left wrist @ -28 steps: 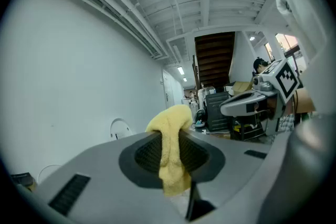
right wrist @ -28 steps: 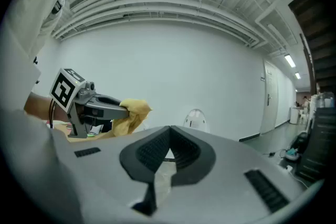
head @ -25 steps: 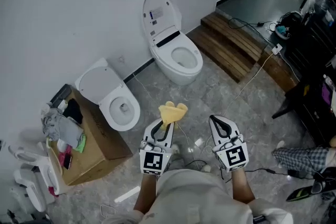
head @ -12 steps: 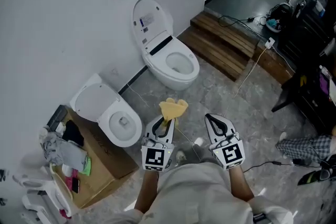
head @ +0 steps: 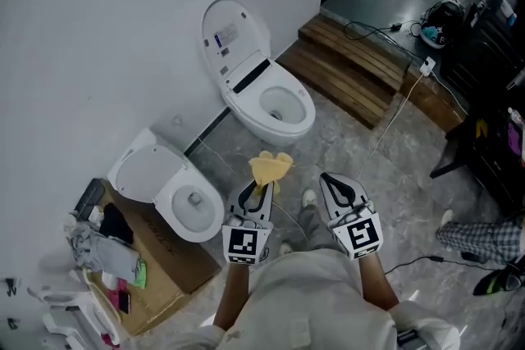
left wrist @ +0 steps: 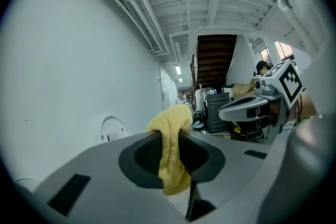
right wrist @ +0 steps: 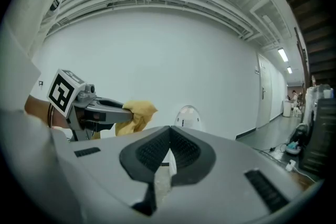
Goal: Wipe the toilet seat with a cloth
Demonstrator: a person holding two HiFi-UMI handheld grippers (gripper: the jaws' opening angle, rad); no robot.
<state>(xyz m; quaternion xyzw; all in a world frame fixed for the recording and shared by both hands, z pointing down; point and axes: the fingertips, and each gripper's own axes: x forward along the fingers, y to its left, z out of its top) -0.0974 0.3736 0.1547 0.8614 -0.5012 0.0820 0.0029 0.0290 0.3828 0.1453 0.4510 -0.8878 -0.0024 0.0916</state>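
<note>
A white toilet (head: 272, 104) with its lid raised stands against the wall, ahead of both grippers, its seat (head: 305, 98) down around the bowl. My left gripper (head: 261, 186) is shut on a yellow cloth (head: 269, 167) that bunches out past its tips. In the left gripper view the cloth (left wrist: 170, 152) hangs between the closed jaws, with the toilet lid (left wrist: 112, 129) far beyond. My right gripper (head: 332, 181) is level with the left and shut on nothing. In the right gripper view its jaws (right wrist: 169, 145) meet, and the cloth (right wrist: 137, 113) shows to the left.
A second white toilet (head: 172, 184) stands at the left, next to a cardboard box (head: 164, 262) with clutter on it. Wooden steps (head: 353, 65) lie to the right of the far toilet. Cables (head: 394, 115) cross the grey floor, and dark furniture (head: 492, 119) fills the right edge.
The whole view has shifted; the toilets sit slightly nearer and lower in the head view. Both grippers keep their pose, the left still holding the cloth.
</note>
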